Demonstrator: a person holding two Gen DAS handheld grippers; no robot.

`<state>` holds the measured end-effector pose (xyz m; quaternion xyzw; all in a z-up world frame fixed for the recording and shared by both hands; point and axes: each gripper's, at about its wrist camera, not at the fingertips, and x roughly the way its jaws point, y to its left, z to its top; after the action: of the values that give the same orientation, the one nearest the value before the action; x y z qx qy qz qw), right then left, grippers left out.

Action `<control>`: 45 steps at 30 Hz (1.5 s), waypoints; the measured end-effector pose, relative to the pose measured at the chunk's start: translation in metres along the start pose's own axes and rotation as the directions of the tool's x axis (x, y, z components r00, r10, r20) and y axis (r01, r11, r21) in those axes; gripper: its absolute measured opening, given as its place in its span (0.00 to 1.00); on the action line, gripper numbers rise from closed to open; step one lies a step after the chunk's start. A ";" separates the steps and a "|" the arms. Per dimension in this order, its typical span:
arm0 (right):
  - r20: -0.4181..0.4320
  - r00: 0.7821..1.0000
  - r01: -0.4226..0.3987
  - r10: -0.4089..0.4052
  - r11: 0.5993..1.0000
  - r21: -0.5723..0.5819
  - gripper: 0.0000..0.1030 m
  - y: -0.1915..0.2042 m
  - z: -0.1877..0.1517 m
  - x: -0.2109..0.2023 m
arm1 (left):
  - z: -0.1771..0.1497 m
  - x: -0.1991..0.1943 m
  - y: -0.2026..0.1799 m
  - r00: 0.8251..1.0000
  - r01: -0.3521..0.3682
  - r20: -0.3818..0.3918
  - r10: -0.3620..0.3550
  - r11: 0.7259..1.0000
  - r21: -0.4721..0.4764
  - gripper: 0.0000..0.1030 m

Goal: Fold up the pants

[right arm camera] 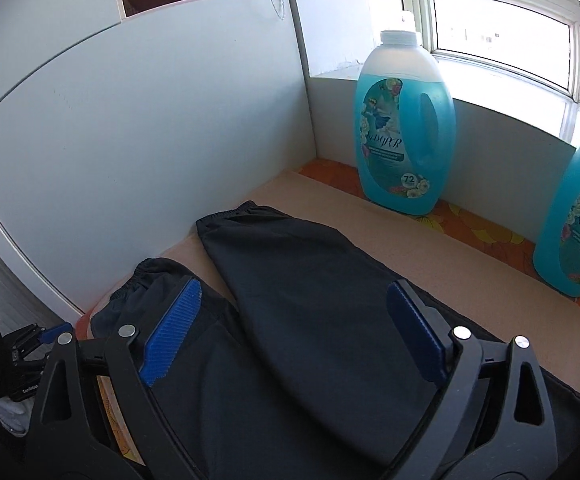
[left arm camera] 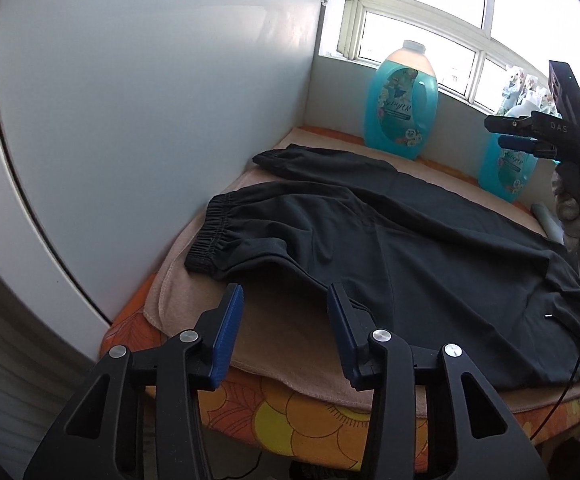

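Blue pads of the left tool (left arm camera: pixel 286 336) stand half apart at the near hem of the black pants (left arm camera: pixel 410 248), gripping nothing. Wide open, the right tool (right arm camera: pixel 294 340) hangs over both legs. No fold is made: the pants lie flat on the beige towel (left arm camera: pixel 274 344) covering the bench (left arm camera: pixel 310 428). Their waist is cut off from view.

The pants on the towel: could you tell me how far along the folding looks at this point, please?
Done: the black pants lie spread flat on the beige towel, both legs apart with cuffs toward the wall; no fold shows yet. In hand: nothing is gripped. The left gripper is open at the near leg's edge, and the right gripper is open over the legs. Left: every fold.
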<state>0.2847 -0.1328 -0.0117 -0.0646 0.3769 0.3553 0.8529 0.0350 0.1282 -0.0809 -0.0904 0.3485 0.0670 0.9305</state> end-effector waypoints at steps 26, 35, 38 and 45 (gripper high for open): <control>-0.287 0.955 0.031 -0.079 0.985 -0.168 0.85 -0.053 0.023 0.234 | 0.062 0.068 -0.017 0.999 0.039 -0.012 -0.038 0.996 0.082 0.37; -0.241 0.970 -0.011 -0.015 0.994 -0.106 0.05 -0.044 0.025 0.215 | 0.056 0.092 -0.017 0.997 0.014 -0.074 -0.009 0.997 0.070 0.37; -0.188 0.982 -0.043 0.024 0.994 -0.100 0.04 -0.035 0.030 0.190 | 0.056 0.095 -0.015 0.997 0.022 -0.079 -0.018 0.998 0.058 0.37; -0.100 0.990 -0.121 0.102 0.970 -0.210 0.03 0.016 0.029 0.123 | 0.066 0.084 -0.005 0.997 0.046 -0.056 -0.046 0.999 0.007 0.37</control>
<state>0.3489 -0.0415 -0.0735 -0.1510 0.3765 0.4383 0.8021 0.1411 0.1429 -0.0870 -0.0965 0.3723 0.0417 0.9222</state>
